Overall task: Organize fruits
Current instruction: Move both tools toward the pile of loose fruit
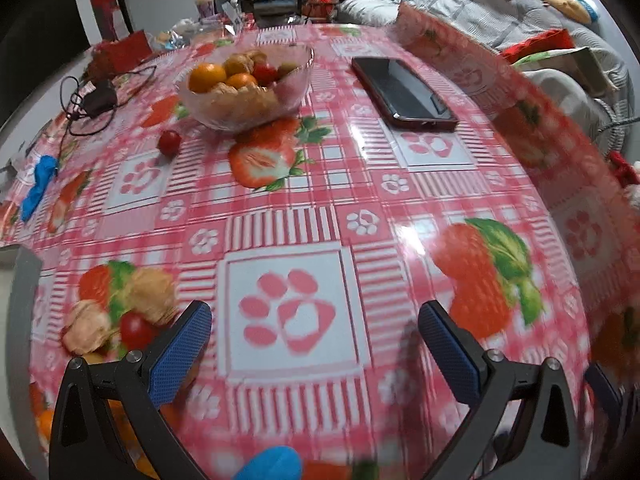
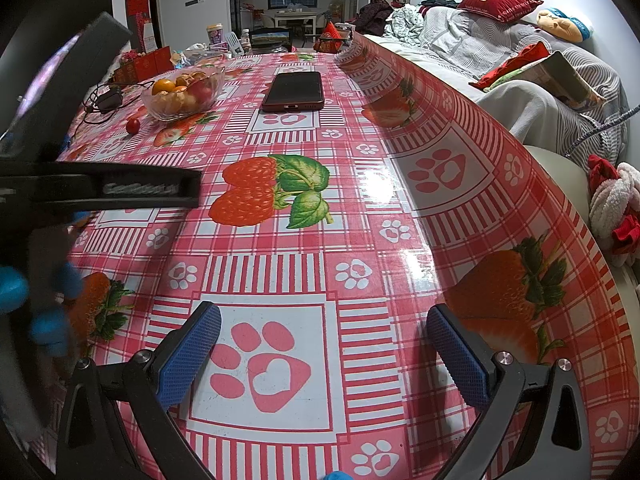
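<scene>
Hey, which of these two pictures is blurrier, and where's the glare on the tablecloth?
Left wrist view is blurrier, smeared around the loose fruits near its left edge; right wrist view is sharp apart from the blurred left gripper. Glare sits on the tablecloth, also right of centre in the left view.

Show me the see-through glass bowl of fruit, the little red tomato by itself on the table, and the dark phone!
clear glass fruit bowl (image 1: 294, 94): left wrist view, bare right wall.
small round red tomato (image 1: 169, 142): left wrist view, its middle.
dark flat phone (image 2: 295, 89): right wrist view, screen centre.
</scene>
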`<state>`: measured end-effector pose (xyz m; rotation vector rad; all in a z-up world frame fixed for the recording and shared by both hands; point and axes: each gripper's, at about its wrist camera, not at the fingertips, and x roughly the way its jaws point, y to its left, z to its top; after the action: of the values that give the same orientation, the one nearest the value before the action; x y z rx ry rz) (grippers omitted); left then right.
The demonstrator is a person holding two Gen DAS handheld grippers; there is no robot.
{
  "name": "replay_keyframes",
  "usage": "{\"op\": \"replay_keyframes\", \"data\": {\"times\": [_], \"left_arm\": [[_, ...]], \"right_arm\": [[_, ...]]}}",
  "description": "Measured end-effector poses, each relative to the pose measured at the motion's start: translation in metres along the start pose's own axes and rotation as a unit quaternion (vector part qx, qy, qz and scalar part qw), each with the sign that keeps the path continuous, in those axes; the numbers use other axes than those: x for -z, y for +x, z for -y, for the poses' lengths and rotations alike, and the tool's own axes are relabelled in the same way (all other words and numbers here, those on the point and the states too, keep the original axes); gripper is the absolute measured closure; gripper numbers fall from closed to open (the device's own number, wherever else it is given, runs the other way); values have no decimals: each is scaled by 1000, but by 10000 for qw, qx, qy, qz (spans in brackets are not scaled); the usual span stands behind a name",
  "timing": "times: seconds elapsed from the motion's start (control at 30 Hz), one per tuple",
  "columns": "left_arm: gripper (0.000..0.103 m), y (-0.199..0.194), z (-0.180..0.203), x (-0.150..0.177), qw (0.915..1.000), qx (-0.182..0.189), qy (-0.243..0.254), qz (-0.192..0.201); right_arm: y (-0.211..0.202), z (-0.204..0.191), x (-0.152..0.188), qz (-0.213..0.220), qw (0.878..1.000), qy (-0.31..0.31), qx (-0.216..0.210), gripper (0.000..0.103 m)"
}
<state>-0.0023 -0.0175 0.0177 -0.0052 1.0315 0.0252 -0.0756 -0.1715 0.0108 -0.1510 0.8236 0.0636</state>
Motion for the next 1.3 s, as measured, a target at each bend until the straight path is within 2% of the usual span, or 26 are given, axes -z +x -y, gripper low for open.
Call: {"op": "replay_keyframes", "data": {"times": [0.2, 0.27, 0.33, 0.4, 0.53, 0.6, 0.77, 0.8, 0.93, 1.03, 1.3], "left_arm": [[0, -89, -29, 34, 9954, 391, 183, 859], [0, -108, -53, 54, 9939, 172, 199, 1072], [0, -113, -77, 69, 9936, -152, 146, 1105], [0, -110, -101, 82, 9942, -328, 52, 1020], [0, -87, -139, 102, 9972, -461, -299, 512], [0, -77, -145, 105, 9969, -537, -375, 440], [0, -48, -147, 106, 9974, -681, -74, 234], [0, -46, -148, 106, 9977, -571, -119, 333], [0, -39, -161, 107, 9979, -231, -528, 307], [0, -42, -161, 107, 9982, -236, -475, 280], [2, -36, -162, 95, 9988, -165, -431, -168]], "right_arm": [[0, 0, 0, 0, 10000, -1, 4, 0], [0, 0, 0, 0, 10000, -1, 3, 0], [0, 0, 0, 0, 10000, -1, 4, 0], [0, 0, 0, -1, 10000, -1, 4, 0], [0, 0, 0, -2, 10000, -2, 3, 0], [0, -1, 0, 0, 10000, -2, 5, 0], [0, -1, 0, -3, 10000, -1, 4, 0], [0, -1, 0, -1, 10000, -2, 5, 0], [0, -1, 0, -3, 10000, -5, 8, 0], [0, -1, 0, -8, 10000, -5, 11, 0], [2, 1, -2, -135, 9999, -3, 36, 0]]}}
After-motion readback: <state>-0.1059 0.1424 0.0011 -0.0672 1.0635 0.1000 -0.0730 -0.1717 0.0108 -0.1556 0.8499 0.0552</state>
